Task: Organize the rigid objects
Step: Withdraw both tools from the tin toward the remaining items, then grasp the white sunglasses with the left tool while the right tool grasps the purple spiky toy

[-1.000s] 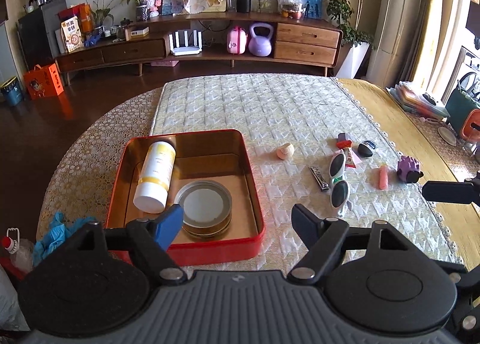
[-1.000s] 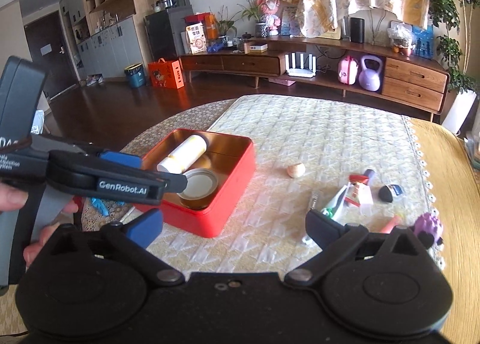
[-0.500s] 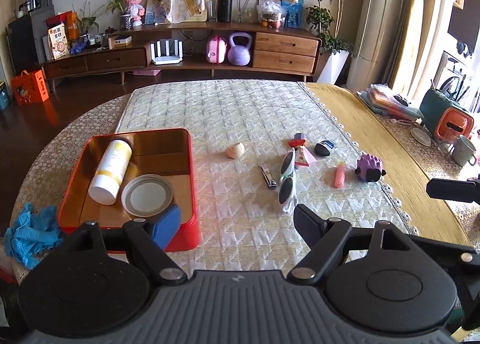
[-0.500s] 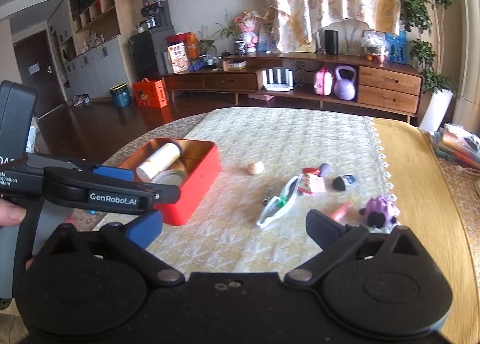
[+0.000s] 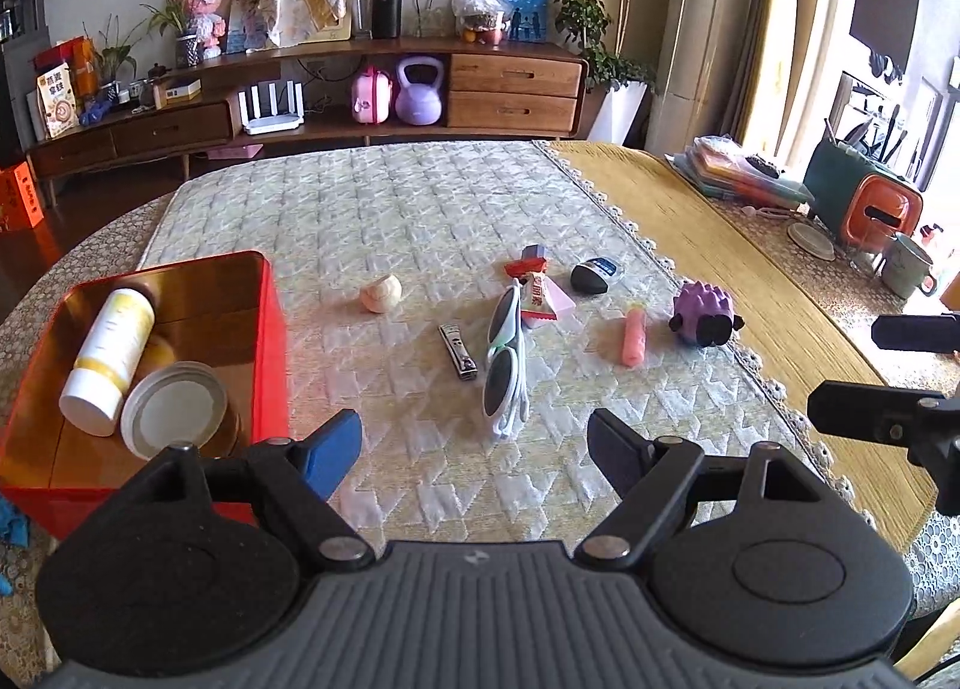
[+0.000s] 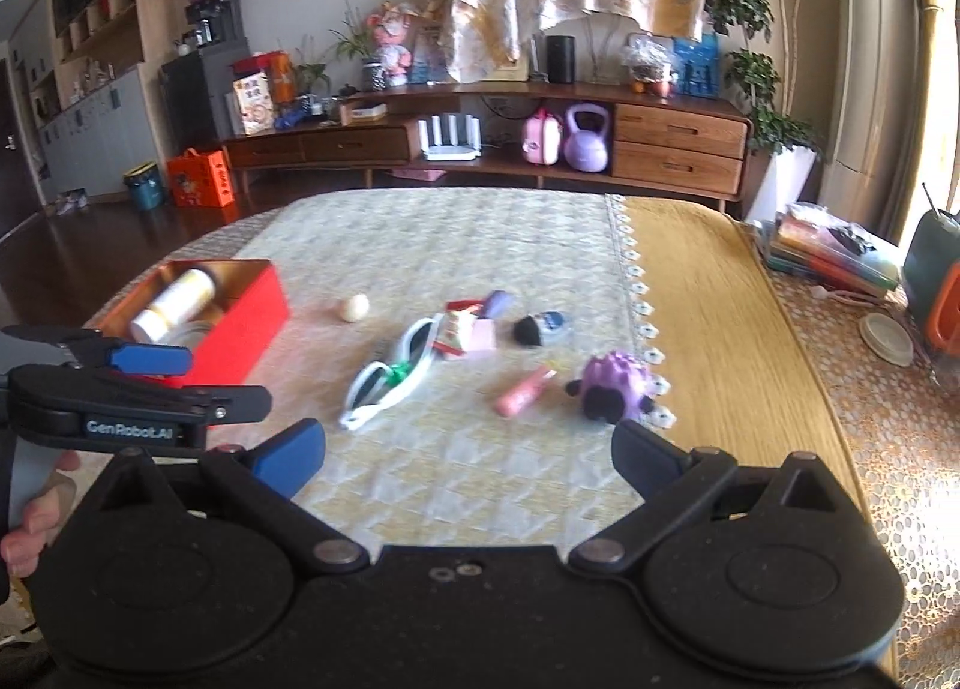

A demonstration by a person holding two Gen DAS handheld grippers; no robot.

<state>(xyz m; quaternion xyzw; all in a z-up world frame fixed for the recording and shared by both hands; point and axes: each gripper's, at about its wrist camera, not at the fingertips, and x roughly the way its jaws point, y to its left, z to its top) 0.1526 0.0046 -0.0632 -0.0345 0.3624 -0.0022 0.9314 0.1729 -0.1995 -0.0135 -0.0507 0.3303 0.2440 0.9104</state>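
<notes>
A red tin box [image 5: 273, 341] stands at the left of the quilted table, holding a white-and-yellow bottle [image 5: 111, 353] and a round lidded tin [image 5: 174, 410]. Loose on the cloth lie white sunglasses [image 5: 506, 359], a nail clipper [image 5: 458, 351], a pale shell-like ball [image 5: 381, 293], a pink tube [image 5: 633, 336], a purple spiky toy [image 5: 703, 314], a dark oval case [image 5: 594, 276] and small packets [image 5: 537, 293]. My left gripper [image 5: 474, 446] hangs open over the cloth just short of the sunglasses. My right gripper [image 6: 468, 452] is open too, nothing between its fingers, near the sunglasses [image 6: 390, 374] and pink tube [image 6: 522, 391].
A yellow woven runner [image 5: 678, 245] covers the table's right side, with books, an orange-and-green container [image 5: 864, 203] and a mug [image 5: 906, 266] beyond. A wooden sideboard [image 5: 360, 89] lines the far wall. Blue gloves lie off the table's left edge.
Both grippers have swung to the right and dipped a little. The red box has slid toward the left of each view, and the sunglasses now sit ahead of both grippers.
</notes>
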